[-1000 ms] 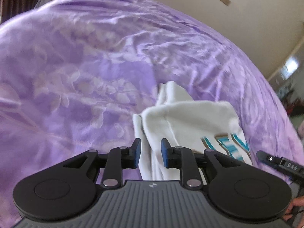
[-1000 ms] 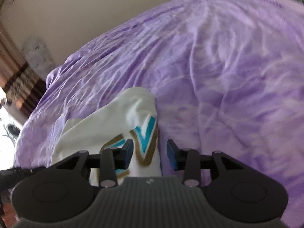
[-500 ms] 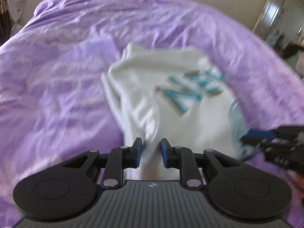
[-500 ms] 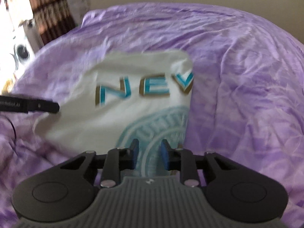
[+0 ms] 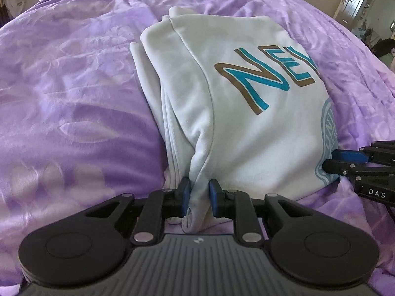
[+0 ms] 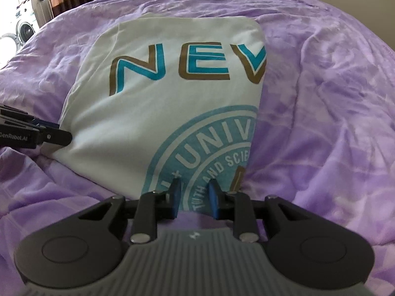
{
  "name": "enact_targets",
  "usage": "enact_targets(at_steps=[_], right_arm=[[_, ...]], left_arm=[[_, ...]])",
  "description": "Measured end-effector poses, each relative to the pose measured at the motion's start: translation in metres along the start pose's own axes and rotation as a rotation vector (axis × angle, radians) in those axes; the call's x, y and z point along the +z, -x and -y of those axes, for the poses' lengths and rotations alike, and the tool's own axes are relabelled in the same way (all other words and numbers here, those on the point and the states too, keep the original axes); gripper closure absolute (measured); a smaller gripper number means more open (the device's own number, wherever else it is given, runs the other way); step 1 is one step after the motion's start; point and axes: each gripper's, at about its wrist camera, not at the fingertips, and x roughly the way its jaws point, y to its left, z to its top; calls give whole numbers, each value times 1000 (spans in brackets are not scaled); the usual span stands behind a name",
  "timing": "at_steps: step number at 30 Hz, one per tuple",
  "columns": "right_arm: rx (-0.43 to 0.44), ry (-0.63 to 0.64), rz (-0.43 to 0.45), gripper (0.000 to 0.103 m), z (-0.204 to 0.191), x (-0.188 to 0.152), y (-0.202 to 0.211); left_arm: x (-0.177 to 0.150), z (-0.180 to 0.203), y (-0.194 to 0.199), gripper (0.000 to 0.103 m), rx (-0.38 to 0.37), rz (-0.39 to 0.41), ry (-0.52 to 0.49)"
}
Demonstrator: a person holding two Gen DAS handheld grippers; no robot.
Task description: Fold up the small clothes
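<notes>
1. Left wrist view: your left gripper [image 5: 199, 198] has its jaws drawn narrow on a bunched ridge of the white T-shirt [image 5: 246, 123] at its near left corner. The shirt lies partly folded on the purple bedspread [image 5: 74, 98], with stacked layers showing along its left edge. Your right gripper [image 5: 345, 160] sits at the shirt's right hem.

2. Right wrist view: your right gripper [image 6: 193, 198] stands narrowly parted at the near hem of the T-shirt [image 6: 160, 103], over the round blue print. Cloth lies between the pads, but you cannot tell from here whether they pinch it. The left gripper [image 6: 59, 135] touches the shirt's left corner.

3. Risks, as a judgement:
   - If the right pads hold only the top layer, or nothing, a lift would likely drag one side and skew the fold.
   - The left bunch is thick; it may slip, and the stacked left edge could fan out.
   - The soft, rumpled bedspread [image 6: 321, 98] might get caught in a low grasp.
</notes>
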Motion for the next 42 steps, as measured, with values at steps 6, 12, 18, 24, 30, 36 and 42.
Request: enact_targets(at_steps=[6, 12, 18, 24, 30, 36, 42], right_arm=[[1, -40, 17, 75, 1, 12, 22], [-37, -86, 166, 51, -9, 23, 92], [-134, -62, 452, 21, -33, 27, 189], [-187, -34, 571, 21, -58, 8, 256], [-122, -74, 468, 21, -73, -29, 269], [-148, -116, 459, 21, -82, -69, 267], [-142, -186, 374, 21, -78, -88, 241]], left_arm=[[11, 14, 31, 72, 47, 25, -28], [14, 26, 113, 44, 91, 195, -79], [15, 54, 198, 24, 110, 354, -125], [-18, 94, 249, 10, 273, 558, -120], [-55, 108, 253, 10, 262, 527, -46], [-78, 116, 228, 10, 280, 394, -58], [-93, 113, 210, 10, 266, 308, -1]])
